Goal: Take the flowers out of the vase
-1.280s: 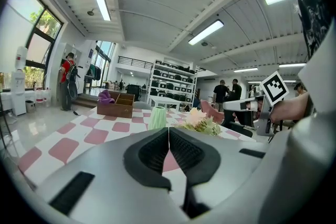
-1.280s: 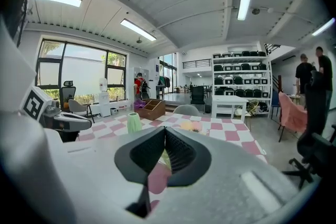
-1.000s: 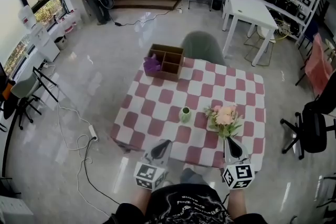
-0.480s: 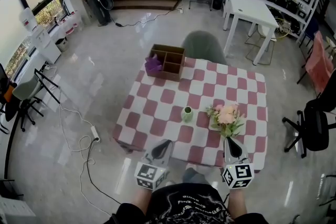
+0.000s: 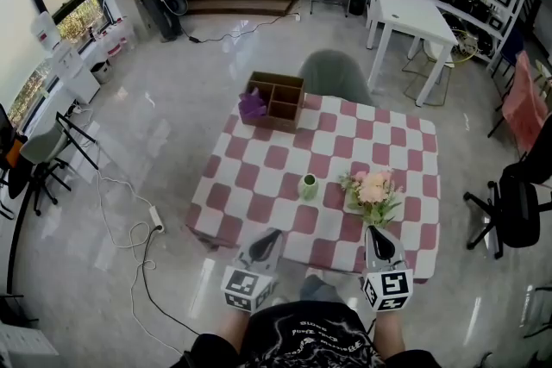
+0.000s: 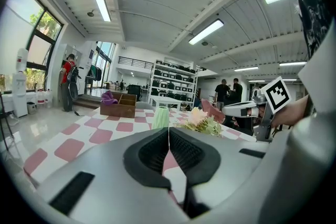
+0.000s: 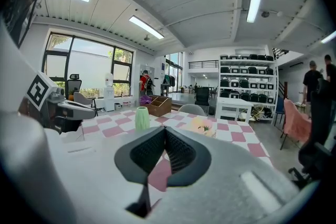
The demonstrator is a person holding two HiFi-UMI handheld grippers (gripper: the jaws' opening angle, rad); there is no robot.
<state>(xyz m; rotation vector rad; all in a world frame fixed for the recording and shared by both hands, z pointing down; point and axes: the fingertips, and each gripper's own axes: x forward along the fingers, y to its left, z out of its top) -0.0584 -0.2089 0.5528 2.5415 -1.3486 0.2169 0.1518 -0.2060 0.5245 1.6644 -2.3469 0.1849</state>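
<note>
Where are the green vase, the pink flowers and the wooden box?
green vase [image 5: 308,186], head view, on its body.
pink flowers [image 5: 371,190], head view, on the pink blooms.
wooden box [image 5: 283,109], head view, on an empty compartment.

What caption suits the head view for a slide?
Pink flowers lie beside the green vase on a checkered table; left gripper and right gripper shut, empty.

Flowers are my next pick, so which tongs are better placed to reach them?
Right. In the head view the right tongs point at the flowers lying just ahead on the table; the left tongs sit further off, nearer the green vase. Both are shut and would likely need opening first.
</note>
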